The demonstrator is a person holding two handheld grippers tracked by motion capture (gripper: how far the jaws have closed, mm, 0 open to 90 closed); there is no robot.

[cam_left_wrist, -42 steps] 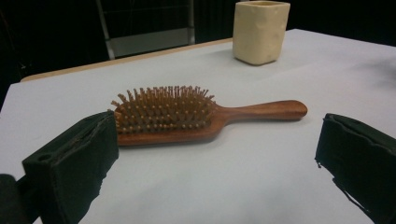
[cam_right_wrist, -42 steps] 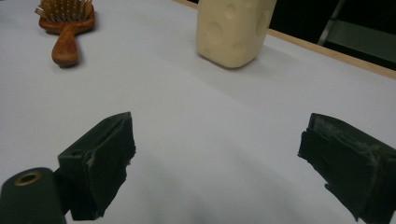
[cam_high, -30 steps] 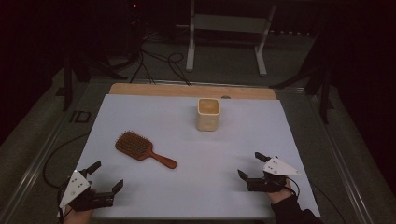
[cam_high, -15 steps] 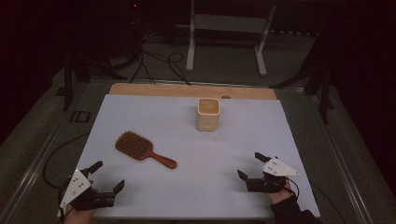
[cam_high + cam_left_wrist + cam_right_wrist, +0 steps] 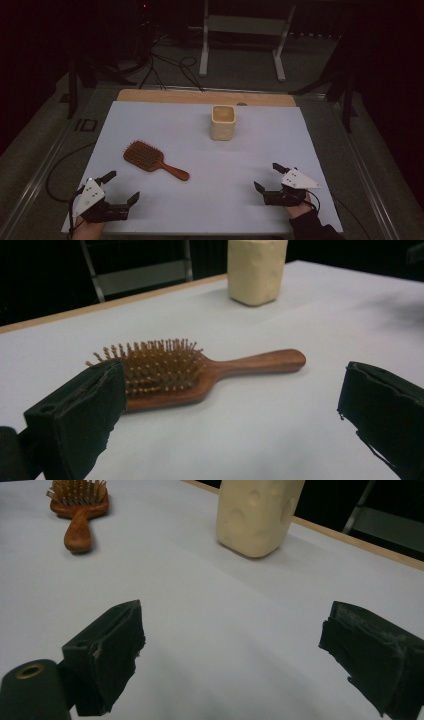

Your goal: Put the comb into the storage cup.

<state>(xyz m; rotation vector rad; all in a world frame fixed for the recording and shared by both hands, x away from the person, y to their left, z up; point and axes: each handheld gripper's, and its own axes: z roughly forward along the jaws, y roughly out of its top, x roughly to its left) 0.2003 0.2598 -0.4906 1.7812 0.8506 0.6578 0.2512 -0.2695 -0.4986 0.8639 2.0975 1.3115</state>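
Wooden brush (image 5: pixel 150 159) lying bristles-up on table (image 5: pixel 250 150), just far-right of left tool (image 5: pixel 122 187), jaws wide, empty; right tool (image 5: pixel 267 177) wide too, well apart.

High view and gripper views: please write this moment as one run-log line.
left gripper: open, near brush, apart | right gripper: open, empty | brush: flat, bristles up | cup: upright, far side | table

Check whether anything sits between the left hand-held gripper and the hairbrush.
Nothing visible does. The left hand-held gripper has open jaws and faces the hairbrush across bare white table cover. The cream cup stands farther back.
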